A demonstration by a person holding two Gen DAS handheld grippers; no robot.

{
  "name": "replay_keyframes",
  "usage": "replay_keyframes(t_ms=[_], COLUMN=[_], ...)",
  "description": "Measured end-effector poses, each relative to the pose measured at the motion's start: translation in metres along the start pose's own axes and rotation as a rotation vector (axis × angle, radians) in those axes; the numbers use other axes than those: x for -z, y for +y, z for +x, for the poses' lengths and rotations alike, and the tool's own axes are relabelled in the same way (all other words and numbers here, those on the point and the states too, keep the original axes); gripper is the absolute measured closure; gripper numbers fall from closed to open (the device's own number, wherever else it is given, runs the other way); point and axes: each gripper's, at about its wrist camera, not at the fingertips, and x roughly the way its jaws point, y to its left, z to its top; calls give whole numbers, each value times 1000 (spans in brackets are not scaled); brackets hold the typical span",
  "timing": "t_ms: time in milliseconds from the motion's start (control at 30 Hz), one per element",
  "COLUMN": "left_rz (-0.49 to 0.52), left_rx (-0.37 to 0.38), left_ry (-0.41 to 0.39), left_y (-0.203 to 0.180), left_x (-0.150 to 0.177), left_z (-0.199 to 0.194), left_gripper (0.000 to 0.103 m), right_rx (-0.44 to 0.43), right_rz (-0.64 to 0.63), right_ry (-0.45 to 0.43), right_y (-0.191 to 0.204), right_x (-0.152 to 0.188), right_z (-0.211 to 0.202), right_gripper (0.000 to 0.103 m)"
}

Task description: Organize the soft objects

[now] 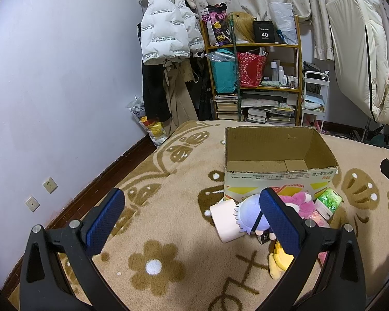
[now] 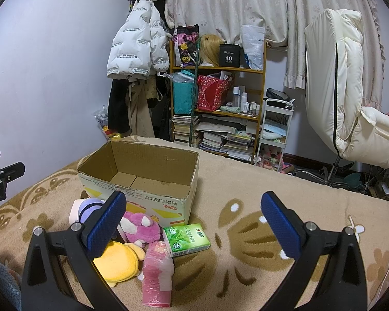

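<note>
An open, empty cardboard box (image 1: 280, 153) (image 2: 140, 173) stands on the beige flowered blanket. In front of it lies a pile: a lavender-haired doll (image 1: 249, 215) (image 2: 88, 207), a pink plush (image 1: 302, 203) (image 2: 140, 226), a yellow plush (image 1: 278, 259) (image 2: 119, 260), a pale pink pack (image 1: 225, 219), a green tissue pack (image 1: 329, 200) (image 2: 186, 238) and a pink wrapped roll (image 2: 157, 274). My left gripper (image 1: 192, 220) is open and empty, left of the pile. My right gripper (image 2: 193, 224) is open and empty, above the tissue pack.
The blanket (image 1: 168, 233) (image 2: 272, 220) covers a bed that ends at a lilac wall on the left. Behind stand a cluttered wooden shelf (image 2: 217, 103), hanging coats (image 2: 137, 44), a white cart (image 2: 275, 129) and a cream chair (image 2: 345, 90).
</note>
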Motion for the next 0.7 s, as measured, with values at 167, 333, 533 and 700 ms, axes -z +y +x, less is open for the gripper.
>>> replay_keyframes(t_ms=[167, 333, 533, 700], left_rz=[0, 1, 2, 2], left_rx=[-1, -1, -3, -4], left_ry=[0, 0, 0, -1], left_y=[0, 0, -1, -1], left_x=[0, 0, 0, 1], left_z=[0, 0, 0, 0], left_gripper=[0, 0, 0, 0], right_rx=[0, 0, 0, 0], right_rz=[0, 0, -1, -1], right_ry=[0, 1, 1, 2], right_y=[0, 0, 0, 0], right_x=[0, 0, -1, 0], right_z=[0, 0, 0, 0], right_gripper=[0, 0, 0, 0])
